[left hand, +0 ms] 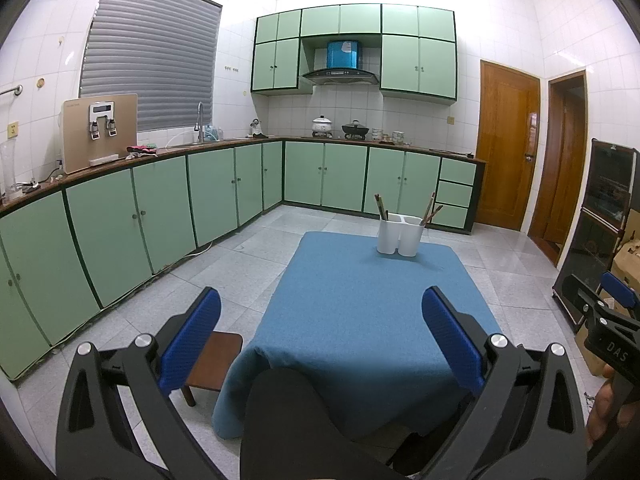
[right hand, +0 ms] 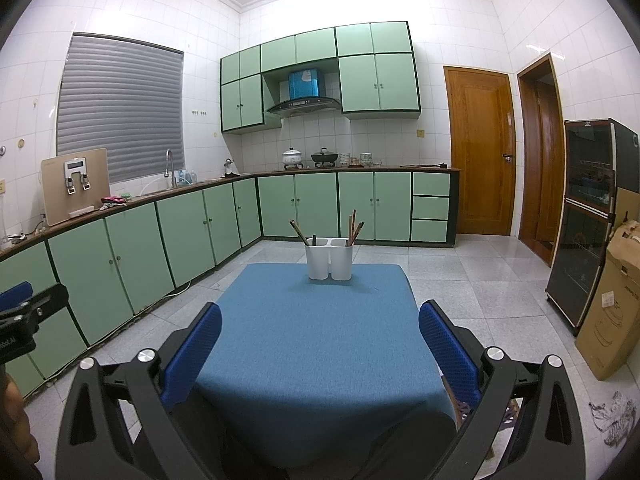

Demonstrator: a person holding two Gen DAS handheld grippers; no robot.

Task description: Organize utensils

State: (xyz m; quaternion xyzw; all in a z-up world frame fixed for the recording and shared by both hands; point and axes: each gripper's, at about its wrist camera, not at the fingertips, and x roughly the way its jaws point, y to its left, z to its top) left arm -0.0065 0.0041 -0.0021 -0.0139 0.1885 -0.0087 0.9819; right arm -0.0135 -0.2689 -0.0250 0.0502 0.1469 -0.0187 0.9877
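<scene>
A white two-compartment utensil holder (left hand: 400, 235) (right hand: 329, 259) stands at the far end of a table with a blue cloth (left hand: 368, 312) (right hand: 316, 344). Brown chopsticks (left hand: 381, 207) (right hand: 298, 231) lean in its left compartment and more chopsticks (left hand: 430, 209) (right hand: 354, 227) in its right one. My left gripper (left hand: 320, 320) is open and empty, held above the table's near left edge. My right gripper (right hand: 320, 336) is open and empty, above the near end of the table. Each gripper shows at the edge of the other's view (left hand: 612, 312) (right hand: 24, 308).
Green kitchen cabinets (left hand: 224, 192) (right hand: 180, 232) with a countertop run along the left and back walls. A small wooden stool (left hand: 214, 362) stands left of the table. A dark cabinet (right hand: 588, 220) and a cardboard box (right hand: 612, 308) stand at the right. My dark knee (left hand: 288, 420) is below the table's near edge.
</scene>
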